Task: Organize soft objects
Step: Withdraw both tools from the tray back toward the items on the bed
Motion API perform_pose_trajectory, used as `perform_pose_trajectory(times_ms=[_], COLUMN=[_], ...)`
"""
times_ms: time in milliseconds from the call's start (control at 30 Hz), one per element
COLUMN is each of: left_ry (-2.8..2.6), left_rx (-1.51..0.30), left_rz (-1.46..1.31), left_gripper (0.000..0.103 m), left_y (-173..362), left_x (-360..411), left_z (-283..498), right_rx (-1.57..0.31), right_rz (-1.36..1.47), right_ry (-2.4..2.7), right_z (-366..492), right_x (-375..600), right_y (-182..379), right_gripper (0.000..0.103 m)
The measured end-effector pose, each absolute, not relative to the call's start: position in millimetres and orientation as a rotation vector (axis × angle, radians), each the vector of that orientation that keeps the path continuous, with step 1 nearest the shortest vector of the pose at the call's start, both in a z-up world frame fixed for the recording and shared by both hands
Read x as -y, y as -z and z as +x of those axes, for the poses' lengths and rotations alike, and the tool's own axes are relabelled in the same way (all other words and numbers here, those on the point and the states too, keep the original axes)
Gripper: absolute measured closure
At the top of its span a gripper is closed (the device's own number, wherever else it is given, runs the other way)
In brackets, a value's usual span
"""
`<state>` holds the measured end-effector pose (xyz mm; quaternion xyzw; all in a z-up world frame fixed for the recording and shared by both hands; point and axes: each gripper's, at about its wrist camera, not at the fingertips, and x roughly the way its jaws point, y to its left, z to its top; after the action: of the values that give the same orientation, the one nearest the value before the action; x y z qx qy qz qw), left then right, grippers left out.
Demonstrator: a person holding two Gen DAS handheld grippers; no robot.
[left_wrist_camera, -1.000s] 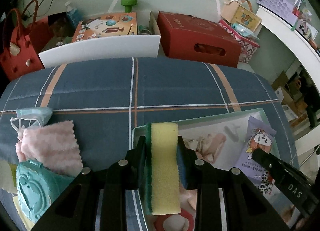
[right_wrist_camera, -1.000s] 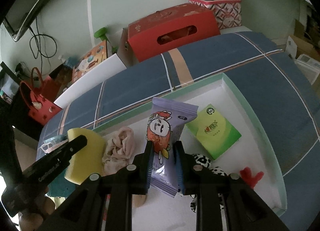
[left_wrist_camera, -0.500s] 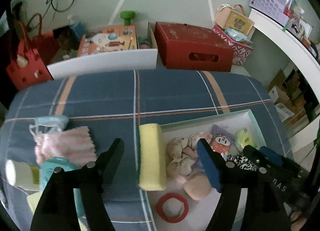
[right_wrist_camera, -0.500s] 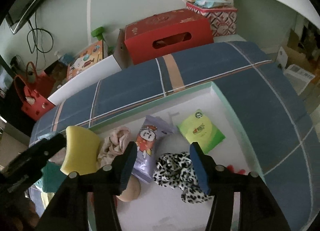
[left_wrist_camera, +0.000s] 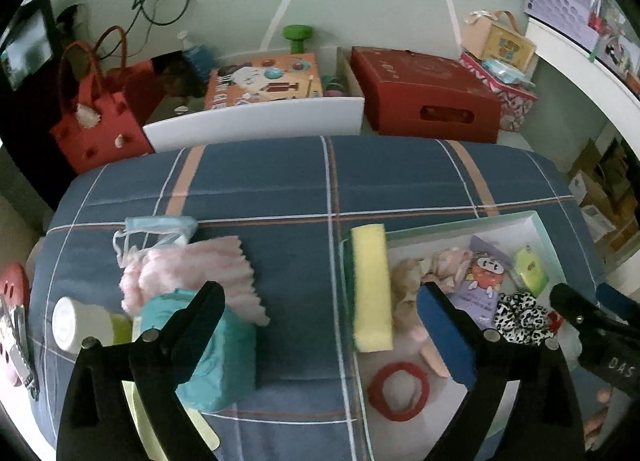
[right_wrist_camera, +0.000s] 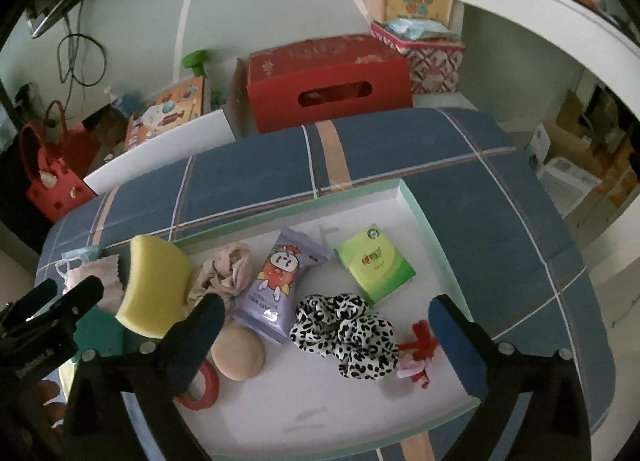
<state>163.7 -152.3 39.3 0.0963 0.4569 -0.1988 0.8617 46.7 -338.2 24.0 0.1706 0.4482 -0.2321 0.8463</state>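
The left gripper (left_wrist_camera: 320, 325) was opening, nothing pressed between its fingers (left_wrist_camera: 444, 325). Below it the yellow sponge (left_wrist_camera: 370, 287) leaned on the left rim of the shallow tray (left_wrist_camera: 548, 233), which sat on the plaid blue bed (left_wrist_camera: 300, 181). Inside lay a purple snack packet (left_wrist_camera: 482, 281), a leopard scrunchie (left_wrist_camera: 520, 315) and a red ring (left_wrist_camera: 398, 391). A pink cloth (left_wrist_camera: 192, 273) lay well left.

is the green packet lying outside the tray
No, the green packet lies inside the tray, on its white floor near the far right corner.
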Motion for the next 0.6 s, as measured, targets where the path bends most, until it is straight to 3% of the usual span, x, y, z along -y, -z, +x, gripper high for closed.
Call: perform_pose_trajectory(times_ms=[600], left_ry=[0.361], left_rx=[-0.955], left_rz=[0.162], left_gripper=[0.006], left_y=[-44.8], left_x=[98.2], left_z=[170.6], right_rx=[-0.947], right_rz=[0.336], right_ry=[0.398], right_z=[69.8], right_x=[294.8], right_y=[-29.9], right_gripper=[0.000])
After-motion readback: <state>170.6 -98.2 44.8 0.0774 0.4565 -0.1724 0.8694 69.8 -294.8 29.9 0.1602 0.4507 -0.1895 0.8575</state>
